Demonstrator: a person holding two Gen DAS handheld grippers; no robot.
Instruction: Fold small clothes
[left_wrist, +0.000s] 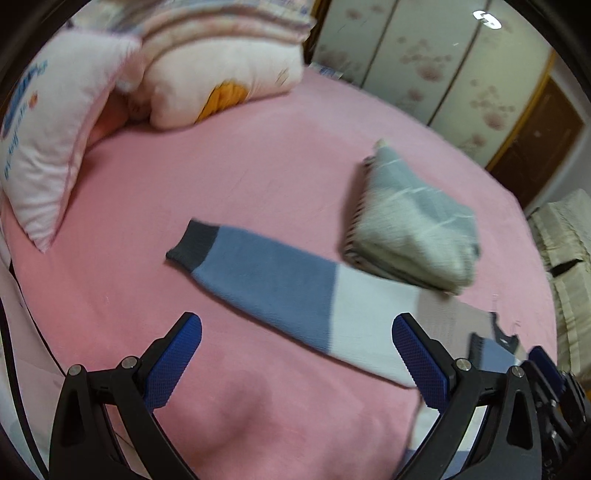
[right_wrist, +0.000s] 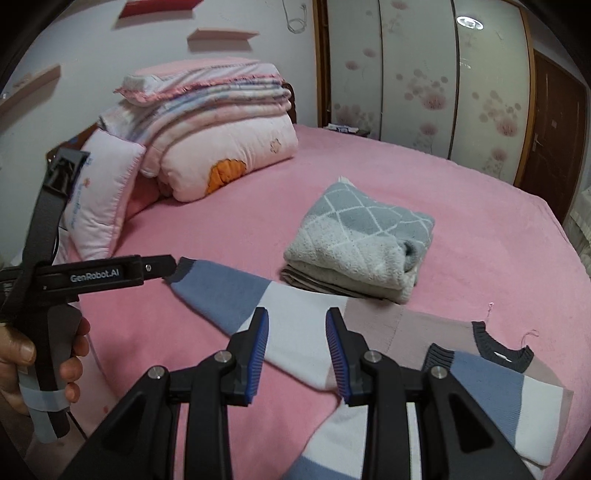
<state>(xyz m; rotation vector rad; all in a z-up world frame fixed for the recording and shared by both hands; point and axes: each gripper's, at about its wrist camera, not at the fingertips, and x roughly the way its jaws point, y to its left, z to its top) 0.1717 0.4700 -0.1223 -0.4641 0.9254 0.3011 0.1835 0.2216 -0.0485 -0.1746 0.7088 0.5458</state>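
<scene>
So the colour-block knit sweater in blue, white and dusty pink is lying flat on the pink bed sheet, one sleeve with a dark grey cuff stretched out to the far left. Left tongs are spread wide, holding nothing, over that sleeve. Right tongs are also released, over its white part, and a folded grey-and-white diamond-pattern sweater sits just beyond.

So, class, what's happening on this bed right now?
A person with two handheld grippers is folding a colour-block sweater lying flat on the pink bed. The left gripper is open near the outstretched sleeve; the right gripper hovers open above it. A folded grey sweater sits behind.
</scene>
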